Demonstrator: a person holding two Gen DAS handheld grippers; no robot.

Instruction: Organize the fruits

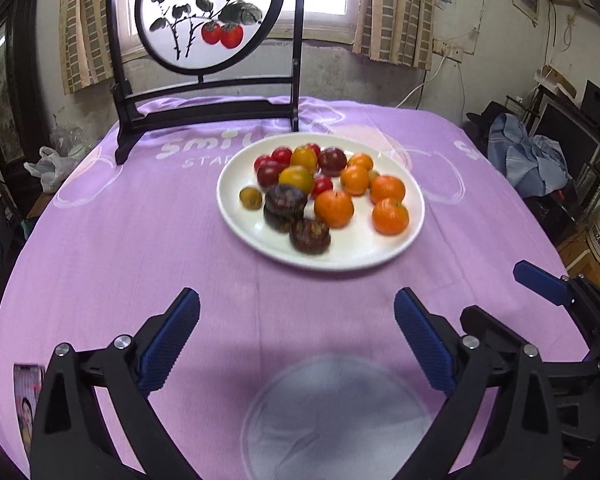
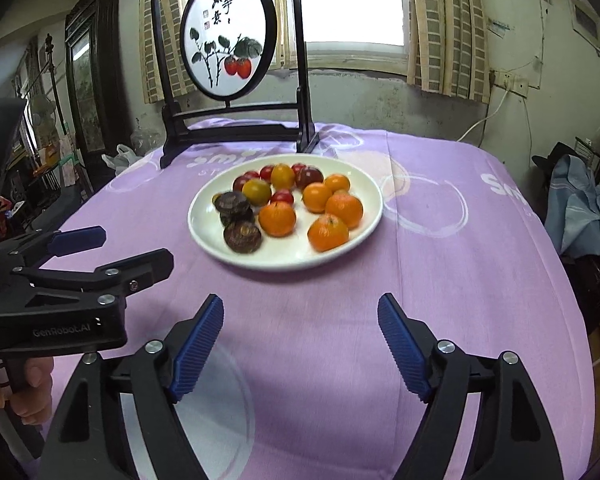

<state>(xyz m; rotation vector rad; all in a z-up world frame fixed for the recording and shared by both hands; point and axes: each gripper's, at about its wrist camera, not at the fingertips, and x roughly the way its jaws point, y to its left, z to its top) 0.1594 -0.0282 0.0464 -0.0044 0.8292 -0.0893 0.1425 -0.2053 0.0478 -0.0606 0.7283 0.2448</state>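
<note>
Currently the white plate (image 1: 380, 258) sits mid-counter (image 1: 140, 240), fruits (image 1: 334, 208) mixed: oranges at 3 o'clock, dark ones at 7, red at 11. Left gripper (image 1: 296, 320) and right gripper (image 2: 300, 332) hover at 6 o'clock, both spread wide and empty, probably readied to grasp.

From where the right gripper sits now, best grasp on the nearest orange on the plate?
Probably take the nearest orange across its widest middle, coming down from above and the near side. It is round and sits at the near rim of the plate, free in front; another orange crowds its far side. The right gripper is open.
</note>
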